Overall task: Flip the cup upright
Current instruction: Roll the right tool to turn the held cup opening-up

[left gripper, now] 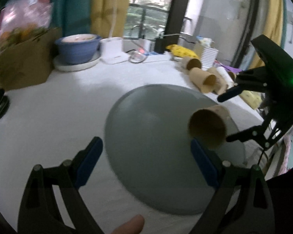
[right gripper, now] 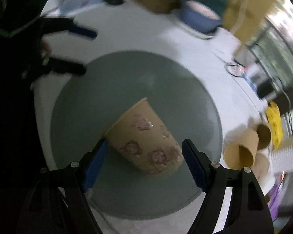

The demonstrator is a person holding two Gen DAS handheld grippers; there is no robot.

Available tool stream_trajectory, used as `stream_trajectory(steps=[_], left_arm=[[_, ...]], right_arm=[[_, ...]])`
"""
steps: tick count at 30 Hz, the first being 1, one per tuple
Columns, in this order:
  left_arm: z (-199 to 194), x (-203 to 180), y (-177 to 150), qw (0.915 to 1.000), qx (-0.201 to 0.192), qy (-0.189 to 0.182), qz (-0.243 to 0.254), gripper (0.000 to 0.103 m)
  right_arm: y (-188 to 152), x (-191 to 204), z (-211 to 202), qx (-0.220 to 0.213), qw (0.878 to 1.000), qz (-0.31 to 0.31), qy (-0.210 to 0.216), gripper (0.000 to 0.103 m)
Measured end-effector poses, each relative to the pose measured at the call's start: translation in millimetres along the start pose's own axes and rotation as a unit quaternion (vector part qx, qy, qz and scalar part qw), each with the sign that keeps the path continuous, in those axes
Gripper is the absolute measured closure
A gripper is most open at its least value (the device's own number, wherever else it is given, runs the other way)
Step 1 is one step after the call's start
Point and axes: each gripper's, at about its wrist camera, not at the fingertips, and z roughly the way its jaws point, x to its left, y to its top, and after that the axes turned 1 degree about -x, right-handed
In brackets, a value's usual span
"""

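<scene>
A tan paper cup (right gripper: 146,142) with pink flower prints lies on its side on the round grey tray (right gripper: 175,81). In the left wrist view its open mouth (left gripper: 208,129) faces the camera at the tray's (left gripper: 150,128) right edge. My right gripper (right gripper: 145,154) is open with the cup's base between its blue pads, not closed on it; it also shows in the left wrist view (left gripper: 227,117), straddling the cup. My left gripper (left gripper: 146,156) is open and empty over the tray's near-left part; it shows at the tray's left rim in the right wrist view (right gripper: 87,51).
Several more paper cups (left gripper: 203,79) lie in a pile at the table's right, also in the right wrist view (right gripper: 244,150). A blue bowl on a white plate (left gripper: 77,47), a cardboard box (left gripper: 21,62), a white container (left gripper: 112,48) and a yellow item (left gripper: 182,51) line the back.
</scene>
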Motion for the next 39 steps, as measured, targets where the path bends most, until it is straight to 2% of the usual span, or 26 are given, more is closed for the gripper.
stream_trajectory(steps=[4, 8, 17, 20, 27, 35, 39], left_arm=[[-0.4, 10.0, -5.2, 0.9999, 0.002, 0.003, -0.016, 0.011], [-1.4, 12.4, -8.4, 0.9998, 0.003, 0.011, -0.015, 0.011], [4.8, 25.7, -17.0, 0.9993, 0.010, 0.016, -0.031, 0.011], [5.3, 29.4, -19.0, 0.9993, 0.012, 0.009, -0.035, 0.011], [3.6, 32.7, -20.7, 0.9992, 0.013, -0.003, -0.037, 0.011], [0.5, 29.2, -14.1, 0.9994, 0.015, -0.004, -0.031, 0.011], [-3.4, 26.9, -4.1, 0.9997, 0.010, 0.000, -0.021, 0.011]], right_arm=[[18.2, 7.2, 14.2, 0.051, 0.995, -0.084, 0.022, 0.023], [27.6, 17.6, 30.5, 0.097, 0.983, -0.149, 0.036, 0.023], [35.2, 22.6, 58.6, 0.176, 0.959, -0.220, 0.041, 0.025], [36.9, 21.4, 61.2, 0.184, 0.957, -0.218, 0.044, 0.031], [36.0, 18.6, 58.8, 0.188, 0.958, -0.213, 0.037, 0.034], [32.8, 11.0, 45.1, 0.155, 0.973, -0.171, 0.025, 0.034], [36.1, 8.1, 27.1, 0.116, 0.985, -0.130, 0.016, 0.034]])
